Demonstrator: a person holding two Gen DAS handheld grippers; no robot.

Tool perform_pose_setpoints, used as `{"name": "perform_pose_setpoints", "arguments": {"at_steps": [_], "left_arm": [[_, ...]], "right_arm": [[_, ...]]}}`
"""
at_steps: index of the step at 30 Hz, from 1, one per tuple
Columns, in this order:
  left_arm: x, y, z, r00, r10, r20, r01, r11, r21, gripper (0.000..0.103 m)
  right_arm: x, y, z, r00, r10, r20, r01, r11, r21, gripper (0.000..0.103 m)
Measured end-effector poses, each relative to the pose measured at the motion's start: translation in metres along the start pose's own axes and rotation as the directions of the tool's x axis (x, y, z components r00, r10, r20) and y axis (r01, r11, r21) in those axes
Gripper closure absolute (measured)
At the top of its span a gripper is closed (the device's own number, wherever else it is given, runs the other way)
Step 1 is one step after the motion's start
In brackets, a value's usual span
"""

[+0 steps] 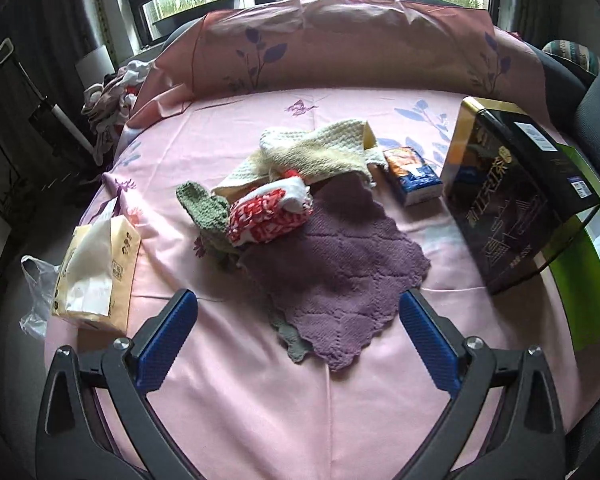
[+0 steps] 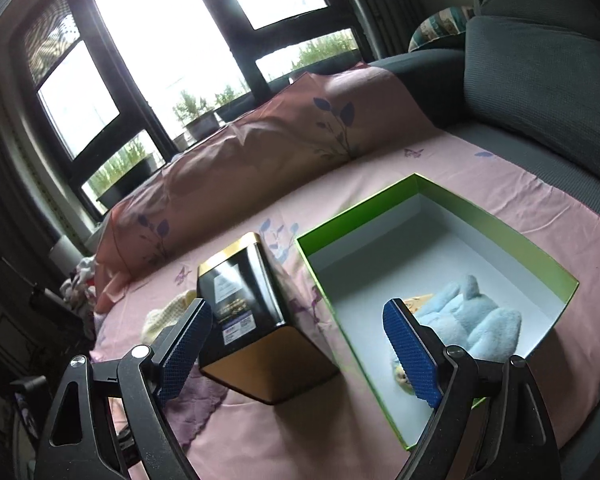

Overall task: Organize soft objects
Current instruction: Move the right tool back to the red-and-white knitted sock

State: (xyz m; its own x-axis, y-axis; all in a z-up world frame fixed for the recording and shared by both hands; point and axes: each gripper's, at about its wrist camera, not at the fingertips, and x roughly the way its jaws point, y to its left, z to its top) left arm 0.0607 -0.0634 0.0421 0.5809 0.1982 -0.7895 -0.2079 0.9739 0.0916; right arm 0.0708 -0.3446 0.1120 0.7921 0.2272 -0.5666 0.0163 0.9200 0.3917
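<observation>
In the left wrist view a pile of soft cloths lies on the pink sheet: a purple cloth point(image 1: 340, 264), a red-and-white knit point(image 1: 270, 214), a green knit point(image 1: 204, 204), a cream towel point(image 1: 320, 152) and a grey cloth edge point(image 1: 294, 340) under the purple one. My left gripper point(image 1: 298, 308) is open and empty, just above the near edge of the purple cloth. In the right wrist view a green box point(image 2: 500, 232) holds a light blue plush doll point(image 2: 476, 320). My right gripper point(image 2: 298, 320) is open and empty, over the box's left edge.
A black and gold tin point(image 1: 512, 200) point(image 2: 252, 312) stands between the cloths and the green box point(image 1: 580, 296). A small blue-orange packet point(image 1: 414, 176) and a tissue pack point(image 1: 96, 272) lie on the sheet. A pink pillow point(image 1: 340, 48) lines the back. A plastic bag point(image 1: 36, 296) hangs at the left.
</observation>
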Motion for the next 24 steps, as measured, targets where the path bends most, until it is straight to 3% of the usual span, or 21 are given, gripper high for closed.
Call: {"name": "perform_pose_setpoints", "arguments": {"at_steps": [4, 8, 17, 24], "left_arm": [[0.022, 0.027, -0.009, 0.998, 0.026, -0.058, -0.029, 0.998, -0.063, 0.002], [0.043, 0.047, -0.016, 0.990, 0.035, -0.135, -0.048, 0.994, -0.096, 0.003], [0.057, 0.070, -0.021, 0.982, 0.017, -0.189, -0.048, 0.986, -0.158, 0.003], [0.051, 0.093, -0.019, 0.988, -0.019, -0.153, -0.019, 0.970, -0.243, 0.004]], "right_arm": [[0.015, 0.040, -0.013, 0.992, 0.078, -0.103, -0.087, 0.992, -0.088, 0.015], [0.034, 0.074, -0.029, 0.965, 0.149, -0.215, -0.180, 0.975, -0.132, 0.015], [0.066, 0.130, -0.060, 0.924, 0.137, -0.357, -0.224, 0.951, -0.213, 0.015], [0.095, 0.162, -0.069, 0.902, 0.081, -0.425, -0.218, 0.934, -0.284, 0.015]]}}
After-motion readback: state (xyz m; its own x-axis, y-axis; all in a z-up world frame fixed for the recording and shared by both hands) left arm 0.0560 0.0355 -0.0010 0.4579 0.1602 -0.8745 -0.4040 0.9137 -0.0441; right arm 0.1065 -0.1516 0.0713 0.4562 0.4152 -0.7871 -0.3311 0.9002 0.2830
